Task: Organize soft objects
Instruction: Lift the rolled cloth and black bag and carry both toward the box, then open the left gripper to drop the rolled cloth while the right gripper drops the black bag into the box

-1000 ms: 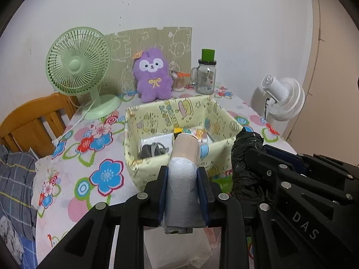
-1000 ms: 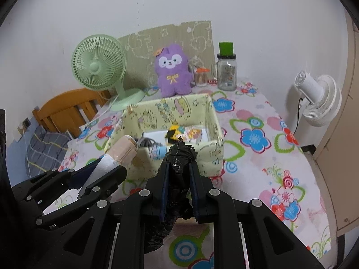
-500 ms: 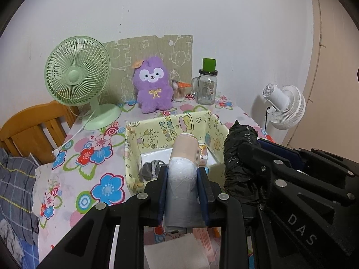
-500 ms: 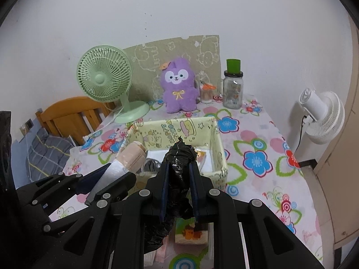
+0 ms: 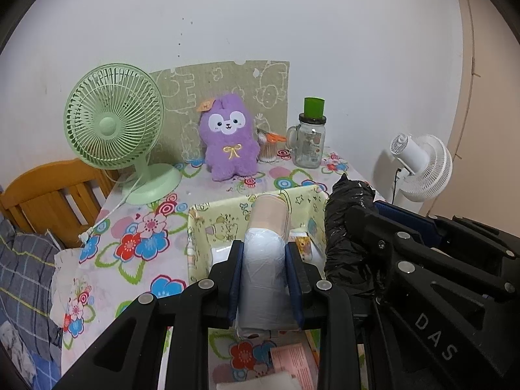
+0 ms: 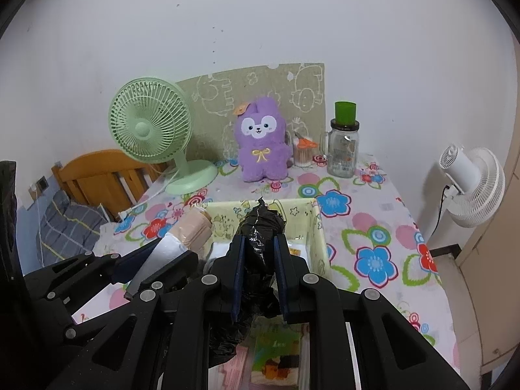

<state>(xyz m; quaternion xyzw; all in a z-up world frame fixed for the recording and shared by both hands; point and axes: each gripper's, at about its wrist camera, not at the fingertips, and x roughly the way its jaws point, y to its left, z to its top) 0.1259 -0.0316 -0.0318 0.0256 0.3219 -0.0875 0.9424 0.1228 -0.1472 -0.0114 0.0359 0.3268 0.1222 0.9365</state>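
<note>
My left gripper (image 5: 264, 253) is shut on a roll of white bags with a beige end (image 5: 265, 260), held above the near side of the yellow fabric box (image 5: 221, 217). Close at its right, my right gripper (image 6: 259, 247) is shut on a crumpled roll of black bags (image 6: 260, 227), also above the box (image 6: 317, 227). The white roll (image 6: 188, 230) shows at left in the right wrist view, the black roll (image 5: 344, 221) at right in the left wrist view. Packets lie inside the box, mostly hidden by the rolls.
At the back of the flowered tablecloth (image 6: 370, 227) stand a green fan (image 5: 113, 126), a purple plush (image 5: 229, 138), a cotton-swab cup (image 6: 304, 152) and a glass jar with a green cap (image 5: 310, 139). A white fan (image 6: 471, 182) stands at the right, a wooden chair (image 5: 48, 201) at the left.
Both grippers have pulled back and risen together with their rolls. The box now sits lower and smaller in both views, and papers on the near table show beneath them.
</note>
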